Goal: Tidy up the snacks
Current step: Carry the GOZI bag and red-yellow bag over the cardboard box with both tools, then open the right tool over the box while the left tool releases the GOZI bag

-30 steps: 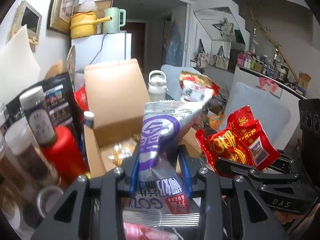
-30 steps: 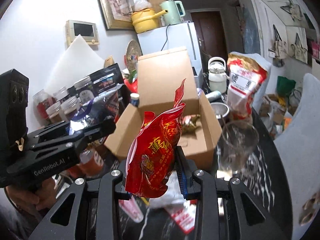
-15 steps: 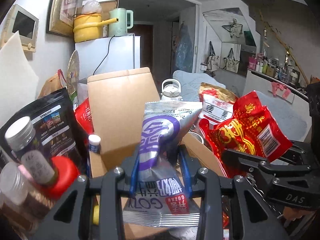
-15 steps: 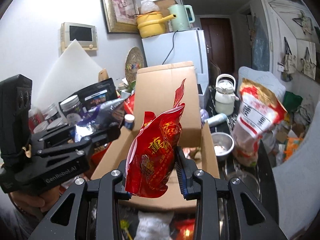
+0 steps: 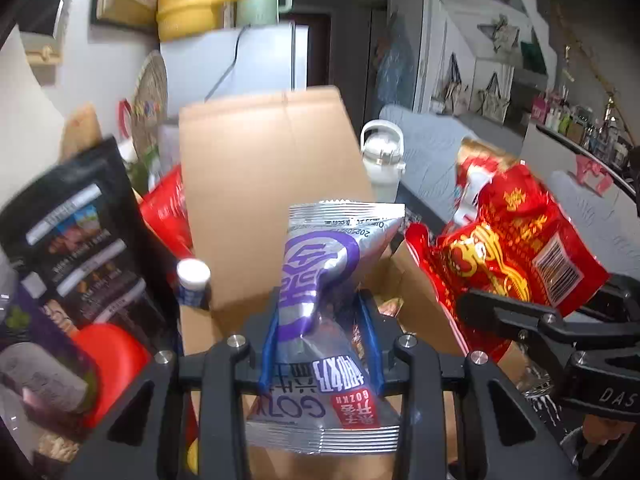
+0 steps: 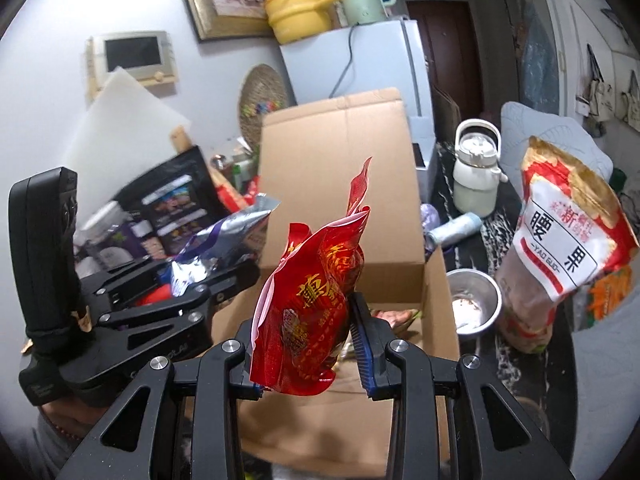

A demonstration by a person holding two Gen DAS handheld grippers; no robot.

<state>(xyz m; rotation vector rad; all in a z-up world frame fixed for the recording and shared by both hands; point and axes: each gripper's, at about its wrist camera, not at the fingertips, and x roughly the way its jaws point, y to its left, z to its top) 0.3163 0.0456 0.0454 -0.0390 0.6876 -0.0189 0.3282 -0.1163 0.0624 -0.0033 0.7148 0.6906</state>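
Observation:
My left gripper [image 5: 320, 320] is shut on a silver and purple snack bag [image 5: 324, 280], held upright over the near edge of an open cardboard box [image 5: 264, 184]. My right gripper [image 6: 308, 324] is shut on a red snack bag [image 6: 316, 292], held above the box [image 6: 340, 184] opening. The red bag also shows at the right of the left wrist view [image 5: 508, 248], and the silver bag at the left of the right wrist view [image 6: 224, 240]. Some snacks lie inside the box [image 6: 396, 316].
A black pouch [image 5: 76, 240], red-lidded jars [image 5: 108, 360] and a small white-capped bottle [image 5: 193, 280] crowd the box's left. A white kettle [image 6: 478, 168], a steel bowl [image 6: 474, 304] and a large cashew bag [image 6: 568, 248] stand on its right. A fridge [image 6: 360, 68] is behind.
Both grippers have moved forward and closer to the cardboard box, each still holding its bag. The box fills more of both views now.

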